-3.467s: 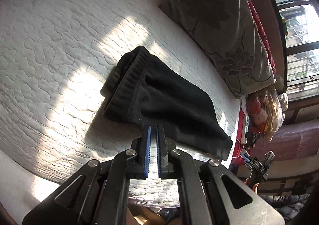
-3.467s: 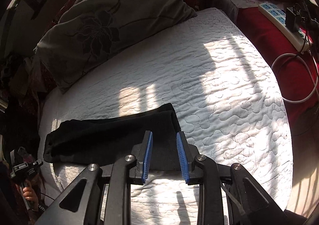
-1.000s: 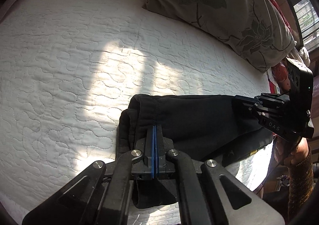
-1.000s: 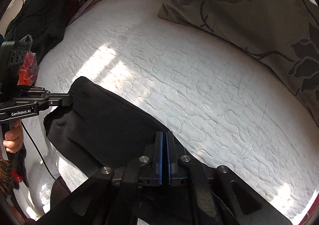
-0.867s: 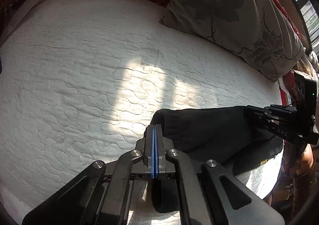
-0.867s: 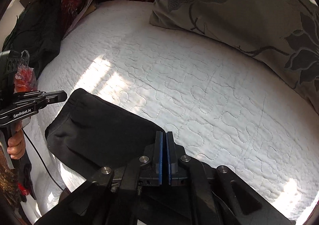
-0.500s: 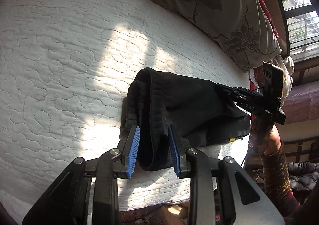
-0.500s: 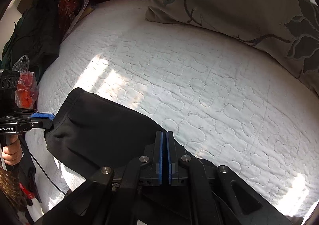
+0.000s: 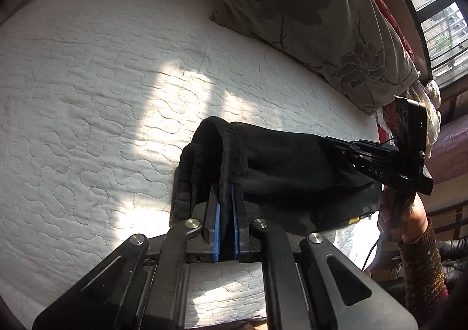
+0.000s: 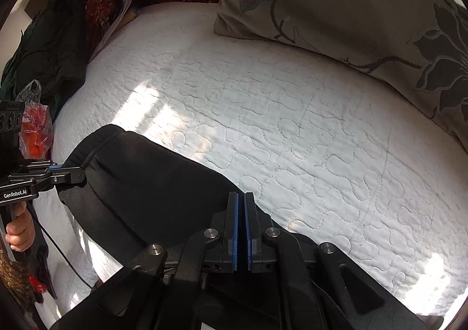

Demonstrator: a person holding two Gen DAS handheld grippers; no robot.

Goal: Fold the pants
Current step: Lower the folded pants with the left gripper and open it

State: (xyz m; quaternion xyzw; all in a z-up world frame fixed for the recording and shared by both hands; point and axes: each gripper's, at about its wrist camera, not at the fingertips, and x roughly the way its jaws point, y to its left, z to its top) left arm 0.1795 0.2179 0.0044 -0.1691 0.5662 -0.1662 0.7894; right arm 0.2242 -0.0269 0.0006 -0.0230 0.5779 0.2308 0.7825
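Sunlit white quilted bed under me, floral pillow way past my jaws. Black pants lie bunched on the bed, stretched between both grippers. My left gripper is clamping down on a thick fold at the waistband end. My right gripper is pinched tight on the other end. Red plastic bag off left, contents unclear.
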